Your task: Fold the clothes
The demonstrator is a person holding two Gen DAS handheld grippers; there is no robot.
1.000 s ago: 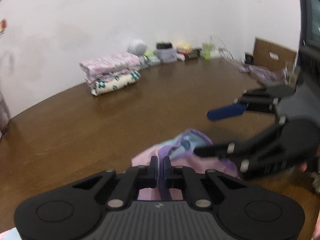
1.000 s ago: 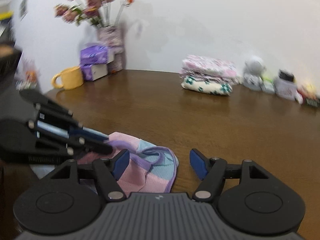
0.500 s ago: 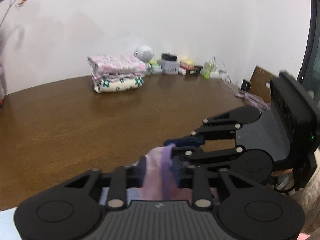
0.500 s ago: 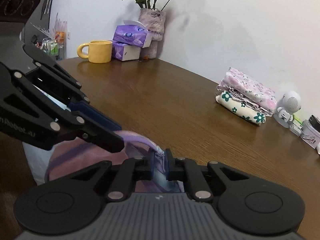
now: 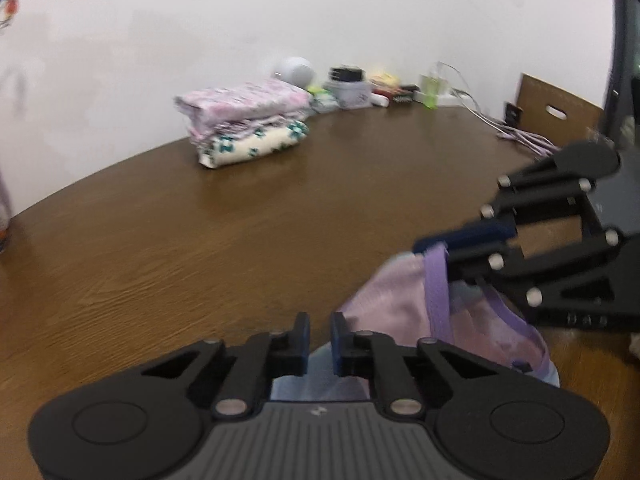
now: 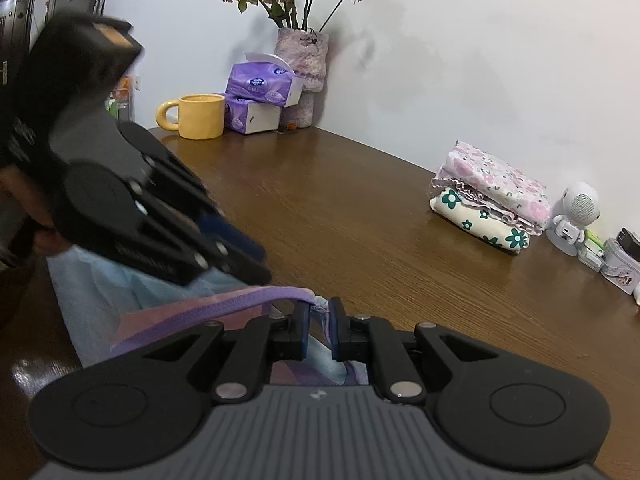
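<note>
We see the brown wooden table [image 5: 240, 232] filling most of both views, curving from the lower left up toward the white wall. Low in the frame lies the garment [image 5: 404, 308], a small piece in pink and pale blue with a purple band [image 6: 224, 304] along its edge; in the left wrist view it sits at the lower right, in the right wrist view at the lower left, draped at the near edge of the table.

In our right wrist view the right gripper [image 6: 319, 330] has its jaws drawn close together on a bit of the purple-edged cloth, pinched at the bottom centre of the frame. The left gripper [image 5: 319, 340] shows a narrow gap between its fingers in its own view; pale blue cloth lies below that gap, but we cannot tell whether anything is clamped. In the right wrist view the left gripper is blurred at the left, over the blue part of the garment.

Against the wall, a stack of folded clothes [image 6: 490, 196] sits at the right of the right wrist view and upper centre of the left one. In the upper left of the right wrist view we find a vase of flowers [image 6: 304, 64], purple tissue packs [image 6: 262, 92] and a yellow mug [image 6: 198, 116]. A small white robot figure [image 6: 576, 216] stands just right of the stack.
</note>
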